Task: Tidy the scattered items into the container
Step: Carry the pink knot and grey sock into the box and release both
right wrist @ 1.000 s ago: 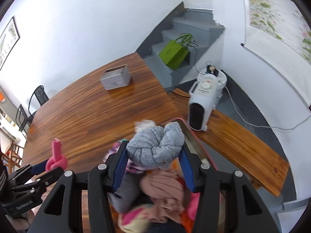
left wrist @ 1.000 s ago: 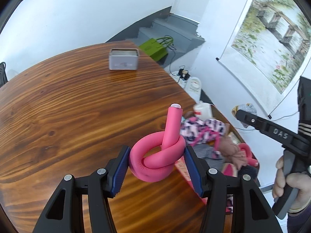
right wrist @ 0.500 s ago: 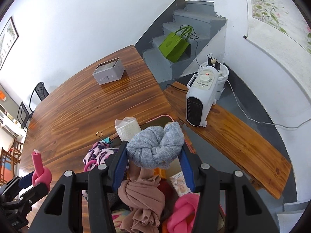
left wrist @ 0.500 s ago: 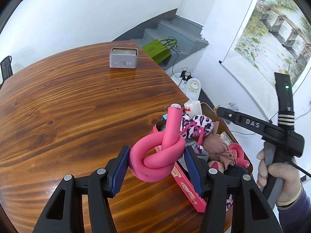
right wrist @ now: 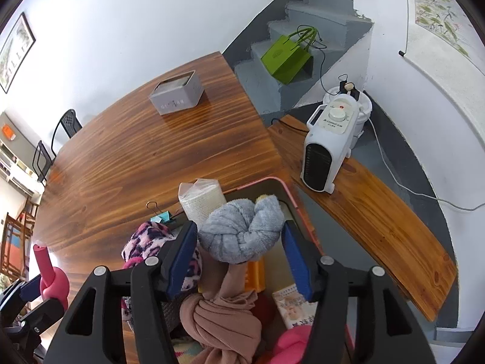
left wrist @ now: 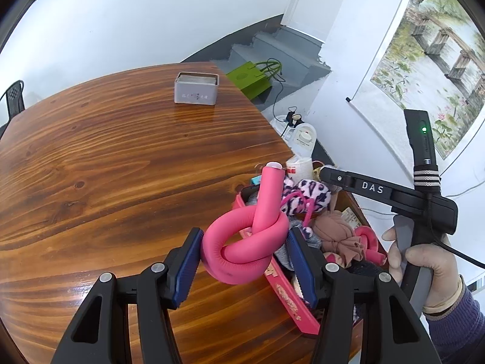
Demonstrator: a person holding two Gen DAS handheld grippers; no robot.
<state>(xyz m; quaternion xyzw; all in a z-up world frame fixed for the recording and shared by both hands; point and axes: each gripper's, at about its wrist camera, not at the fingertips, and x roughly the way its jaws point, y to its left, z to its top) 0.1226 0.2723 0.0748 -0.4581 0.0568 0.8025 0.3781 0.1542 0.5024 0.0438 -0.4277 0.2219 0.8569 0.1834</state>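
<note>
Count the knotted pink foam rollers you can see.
2. One roller sits clamped in the left tongs over the table edge. The other roller lies in the bin by the brown cloth. More may be hidden under the clothes.

Right gripper (right wrist: 239, 250) over the pink-rimmed container (right wrist: 274, 181), its jaws just opened; the knotted grey sock (right wrist: 241, 233) lies between them, right pad apart from it. Below: a tan knotted cloth (right wrist: 221, 324) and a leopard-print fabric (right wrist: 145, 238). At far left, a knotted pink foam roller (right wrist: 50, 276).
</note>
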